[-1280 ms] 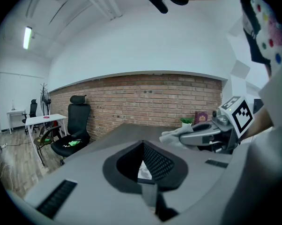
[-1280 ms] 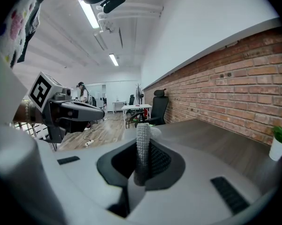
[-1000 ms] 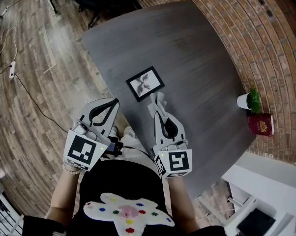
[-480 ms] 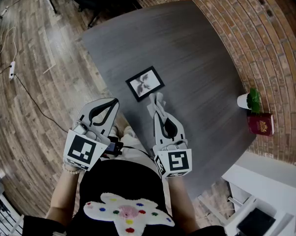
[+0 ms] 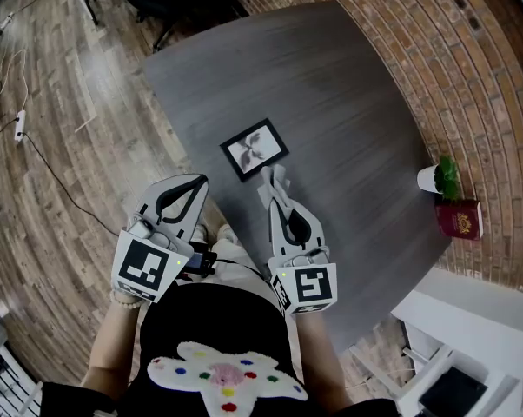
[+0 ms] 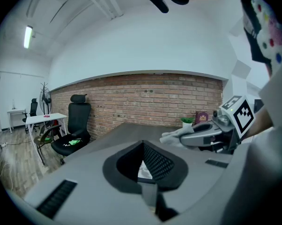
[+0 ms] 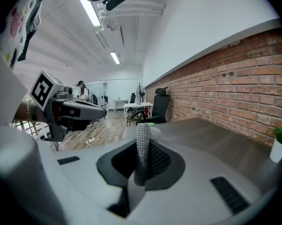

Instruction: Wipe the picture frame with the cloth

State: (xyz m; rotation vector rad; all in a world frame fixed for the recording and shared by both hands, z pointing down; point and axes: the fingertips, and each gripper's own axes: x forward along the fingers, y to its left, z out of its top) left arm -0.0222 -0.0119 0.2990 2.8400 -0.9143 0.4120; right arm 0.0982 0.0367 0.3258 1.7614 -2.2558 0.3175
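**Head view, looking steeply down on the grey bench (image 5: 348, 85).** The right claw (image 5: 280, 200) is clamped on a pale cloth (image 5: 274, 181). The cloth's bunched free end projects past the tips and sits just beside the near edge of the picture frame (image 5: 254, 148). The frame, black-bordered around a light print, lies flat near the bench's left edge. It is well apart from the potted plant (image 5: 442, 177) and the dark red book (image 5: 459, 219) by the brick wall. The left claw (image 5: 199, 184) hangs beyond the bench edge, its tips together on nothing.

**Step in hand, as judged:** bringing the cloth onto the frame; no wiping contact is evident yet.

**Doing it well:**
- The soft free end of the cloth, not the hard claw tips, should meet the frame's face.
- Pressure should be light, since an unbraced flat frame will probably slide on the smooth bench.
- Overlapping strokes along the long side, carried out over each corner, would cover both border and print.
- The empty left claw could press on a far corner if the frame starts to shift.
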